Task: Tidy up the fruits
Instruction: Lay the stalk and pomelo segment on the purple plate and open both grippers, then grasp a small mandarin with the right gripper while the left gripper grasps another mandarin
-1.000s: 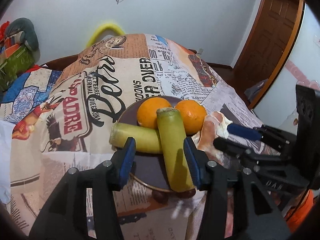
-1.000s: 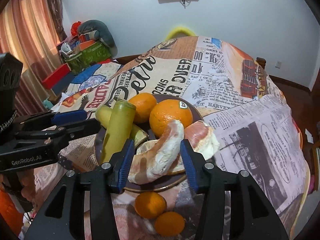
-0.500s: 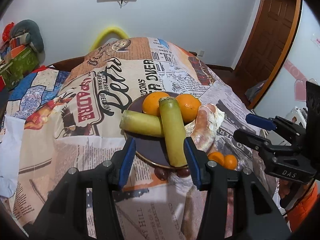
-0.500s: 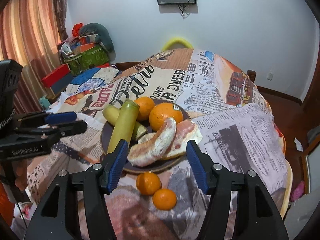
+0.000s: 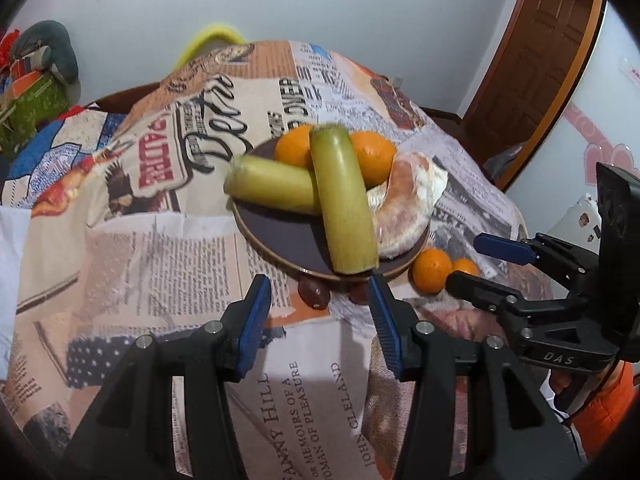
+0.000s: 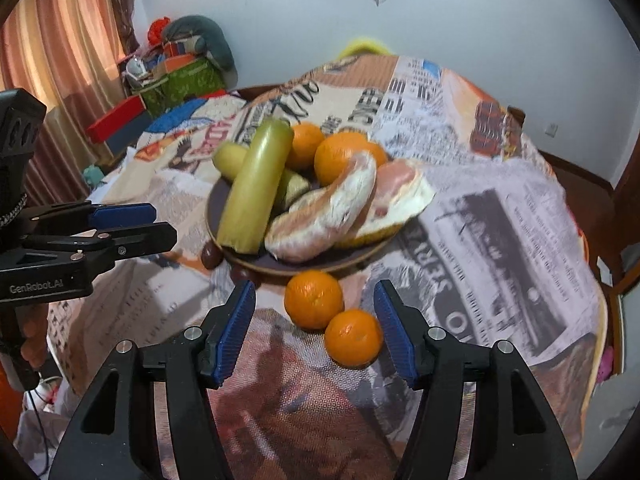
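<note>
Both grippers have backed away from the plate [image 5: 280, 236], fingers now parted and holding nothing: the left gripper [image 5: 318, 312] and right gripper [image 6: 314, 322] hang short of its near rim. On the plate: two green stalks [image 5: 340, 200], two oranges [image 6: 340, 156], two pomelo pieces [image 6: 324, 216]. Only the right view clearly shows both small mandarins [image 6: 314, 298] on the desk [image 6: 500, 240] beside the plate.

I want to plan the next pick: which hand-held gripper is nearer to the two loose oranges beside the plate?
Right. The right hand-held gripper has the oranges just ahead, between its open fingertips. The left hand-held gripper is off to their side, in front of the plate.
</note>
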`<state>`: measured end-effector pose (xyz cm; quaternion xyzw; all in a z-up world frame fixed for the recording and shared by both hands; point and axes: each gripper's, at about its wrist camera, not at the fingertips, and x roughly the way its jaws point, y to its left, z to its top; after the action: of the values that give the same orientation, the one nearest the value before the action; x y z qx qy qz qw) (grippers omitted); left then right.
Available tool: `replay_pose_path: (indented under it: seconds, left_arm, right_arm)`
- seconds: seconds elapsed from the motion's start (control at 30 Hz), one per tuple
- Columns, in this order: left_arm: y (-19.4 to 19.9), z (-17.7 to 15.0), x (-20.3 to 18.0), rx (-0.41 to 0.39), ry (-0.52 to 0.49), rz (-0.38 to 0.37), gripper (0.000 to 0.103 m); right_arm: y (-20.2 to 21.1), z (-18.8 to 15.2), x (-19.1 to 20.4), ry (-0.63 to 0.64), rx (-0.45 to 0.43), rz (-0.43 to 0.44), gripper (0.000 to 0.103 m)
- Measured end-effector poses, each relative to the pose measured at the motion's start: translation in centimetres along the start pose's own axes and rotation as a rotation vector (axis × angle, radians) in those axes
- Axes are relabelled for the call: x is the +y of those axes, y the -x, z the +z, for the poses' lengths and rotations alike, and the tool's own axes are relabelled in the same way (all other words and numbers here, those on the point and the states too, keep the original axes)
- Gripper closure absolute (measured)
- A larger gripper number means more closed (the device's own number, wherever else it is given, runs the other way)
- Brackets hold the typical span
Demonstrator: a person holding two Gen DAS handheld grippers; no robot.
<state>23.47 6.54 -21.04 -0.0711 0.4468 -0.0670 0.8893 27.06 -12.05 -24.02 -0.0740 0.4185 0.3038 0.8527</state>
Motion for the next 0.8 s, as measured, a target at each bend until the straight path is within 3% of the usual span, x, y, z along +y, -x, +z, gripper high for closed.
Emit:
replay_pose_path:
  seconds: [0.13,0.3,0.37,0.47,0.53,0.8]
  left_arm:
    - [-1.4,-0.6,0.2,0.028,-0.006,-0.012,0.054]
    - [-2.8,-0.9,0.3,0.054,-0.015,-0.028,0.065]
    - [-3.2,-0.9,0.2,0.064,-0.02,-0.033,0.073]
    - [-3.8,-1.0,0.2,0.072,-0.026,-0.02,0.073]
    - [-4.0,-1.1,0.2,0.077,-0.027,-0.013,0.074]
    - [-4.9,-0.9,0.4,0.068,-0.006,-0.01,0.082]
  right_arm:
    - [-0.9,-0.4,0.0,0.009,0.018,0.0,0.045]
    - [-1.4,0.0,-0.2,0.025,0.026,0.013,0.046]
    - [-1.6,0.0,0.0,0.036,0.031,0.023,0.052]
    - [-1.9,0.0,0.5,0.07,0.033,0.014,0.059]
    - [-1.9,-0.1,0.8,0.094,0.033,0.011,0.07]
    - [-1.4,-0.2,1.2,0.11,0.026,0.035,0.071]
